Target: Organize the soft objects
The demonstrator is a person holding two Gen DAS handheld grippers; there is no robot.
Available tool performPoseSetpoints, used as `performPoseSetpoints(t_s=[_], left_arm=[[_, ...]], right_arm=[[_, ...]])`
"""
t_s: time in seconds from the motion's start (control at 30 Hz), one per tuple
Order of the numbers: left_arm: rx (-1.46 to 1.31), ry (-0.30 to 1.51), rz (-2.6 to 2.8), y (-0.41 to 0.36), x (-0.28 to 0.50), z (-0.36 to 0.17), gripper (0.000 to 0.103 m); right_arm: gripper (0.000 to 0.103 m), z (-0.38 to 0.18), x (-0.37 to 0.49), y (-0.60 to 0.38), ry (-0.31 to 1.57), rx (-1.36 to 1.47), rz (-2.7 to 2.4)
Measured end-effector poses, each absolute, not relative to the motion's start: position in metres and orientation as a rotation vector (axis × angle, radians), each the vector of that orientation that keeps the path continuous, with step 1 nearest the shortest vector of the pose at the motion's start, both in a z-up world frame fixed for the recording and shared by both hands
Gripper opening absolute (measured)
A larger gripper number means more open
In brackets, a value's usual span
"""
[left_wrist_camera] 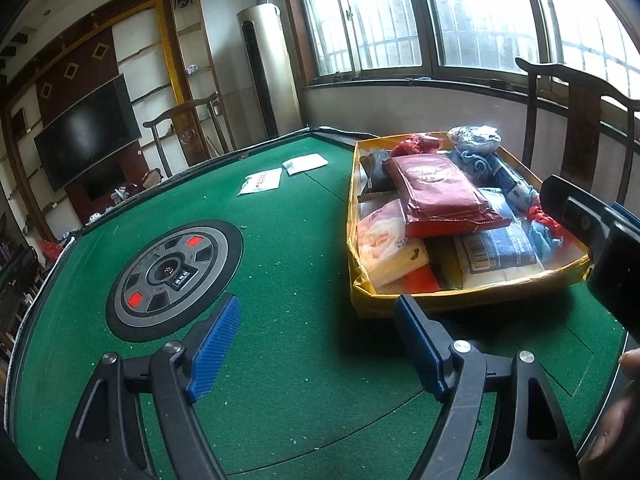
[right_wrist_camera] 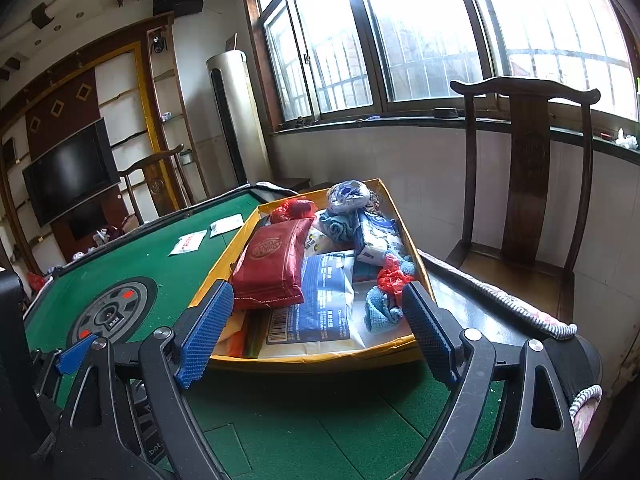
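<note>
A yellow cardboard box [left_wrist_camera: 362, 292] [right_wrist_camera: 320, 360] stands on the green table, filled with soft goods. On top of the pile lies a dark red packet [left_wrist_camera: 440, 196] [right_wrist_camera: 272, 268]. Around it are a blue-and-white tissue pack [left_wrist_camera: 500, 248] [right_wrist_camera: 320, 304], blue cloths [left_wrist_camera: 480, 160] [right_wrist_camera: 380, 312] and red plastic bags [left_wrist_camera: 416, 142] [right_wrist_camera: 394, 276]. Two white packets [left_wrist_camera: 262, 182] [left_wrist_camera: 306, 163] lie on the felt to the far left of the box. My left gripper [left_wrist_camera: 318, 346] hovers open above the felt, left of the box. My right gripper [right_wrist_camera: 316, 330] stands open just before the box's near wall, empty.
The round grey panel [left_wrist_camera: 174, 274] [right_wrist_camera: 112, 312] is set in the middle of the green table [left_wrist_camera: 288, 360]. A dark wooden chair [right_wrist_camera: 528, 184] stands behind the box by the window. A striped cloth [right_wrist_camera: 512, 304] edges the table's right side. A hand [left_wrist_camera: 620, 412] shows at the lower right.
</note>
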State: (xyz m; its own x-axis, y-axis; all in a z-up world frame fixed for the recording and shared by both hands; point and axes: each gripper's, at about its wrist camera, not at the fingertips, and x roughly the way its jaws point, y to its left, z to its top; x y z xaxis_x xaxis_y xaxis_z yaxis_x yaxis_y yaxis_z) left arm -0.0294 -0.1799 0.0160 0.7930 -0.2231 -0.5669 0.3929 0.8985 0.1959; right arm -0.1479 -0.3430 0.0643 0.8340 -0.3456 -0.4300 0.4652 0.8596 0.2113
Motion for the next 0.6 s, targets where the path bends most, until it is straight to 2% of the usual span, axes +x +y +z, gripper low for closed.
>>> performPoseSetpoints(t_s=[0.6], left_arm=[[0.35,0.573,-0.276,-0.1794,-0.0286,0.0128,0.08]], right_arm=[[0.087,0.0632,-0.1476,-0.3423,0.395,0.318,-0.436]])
